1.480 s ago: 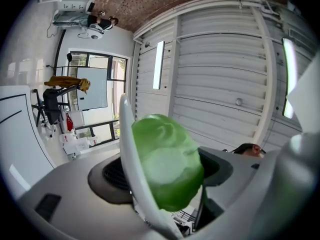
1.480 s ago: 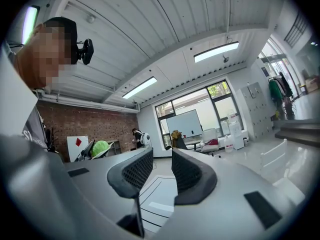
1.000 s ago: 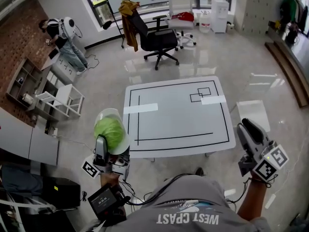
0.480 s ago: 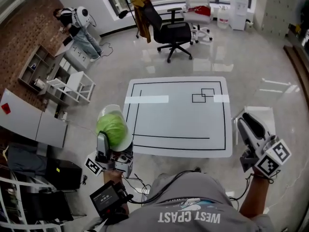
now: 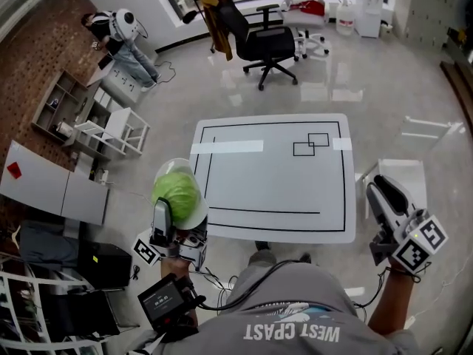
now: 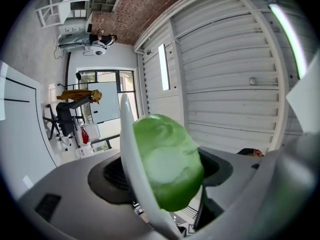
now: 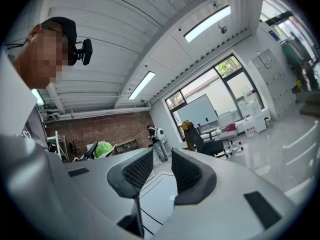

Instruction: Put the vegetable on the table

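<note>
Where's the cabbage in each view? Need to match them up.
Head view: cabbage lower left, off the table's near-left corner.
Left gripper view: cabbage at centre, held between the jaws.
Right gripper view: cabbage small, at middle left.
Shared landmark: black office chair.

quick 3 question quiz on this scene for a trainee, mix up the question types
1. Which gripper holds the green vegetable? A: left gripper. B: right gripper.
2. Fill in: beyond the far edge of the white table stands a black office ___.
3. True or false: the vegetable already lies on the table.

Key: 1 A; 2 chair; 3 false, it is held off the table's left edge.
</note>
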`<move>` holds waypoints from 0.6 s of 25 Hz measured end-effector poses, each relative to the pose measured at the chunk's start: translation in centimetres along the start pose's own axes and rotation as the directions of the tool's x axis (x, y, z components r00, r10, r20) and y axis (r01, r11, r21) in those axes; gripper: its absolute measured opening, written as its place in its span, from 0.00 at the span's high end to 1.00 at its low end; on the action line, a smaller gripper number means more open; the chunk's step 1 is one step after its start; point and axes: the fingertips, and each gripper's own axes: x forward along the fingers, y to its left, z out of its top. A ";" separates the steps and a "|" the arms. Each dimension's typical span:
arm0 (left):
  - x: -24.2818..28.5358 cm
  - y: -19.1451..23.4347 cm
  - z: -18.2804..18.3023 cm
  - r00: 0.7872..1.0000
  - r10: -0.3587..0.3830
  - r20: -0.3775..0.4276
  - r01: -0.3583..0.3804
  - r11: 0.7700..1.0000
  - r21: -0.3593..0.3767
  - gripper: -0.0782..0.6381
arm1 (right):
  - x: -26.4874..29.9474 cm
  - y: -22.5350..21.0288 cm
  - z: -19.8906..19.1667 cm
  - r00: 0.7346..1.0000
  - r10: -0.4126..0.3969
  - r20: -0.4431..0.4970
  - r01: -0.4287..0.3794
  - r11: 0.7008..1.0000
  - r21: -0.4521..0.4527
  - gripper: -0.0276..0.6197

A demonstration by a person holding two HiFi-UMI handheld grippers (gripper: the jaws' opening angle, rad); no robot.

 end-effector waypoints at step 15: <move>7.0 9.2 6.0 0.992 -0.077 -0.101 0.069 0.994 -0.082 0.37 | 9.0 0.1 0.8 0.993 -0.116 0.004 0.116 0.993 -0.037 0.81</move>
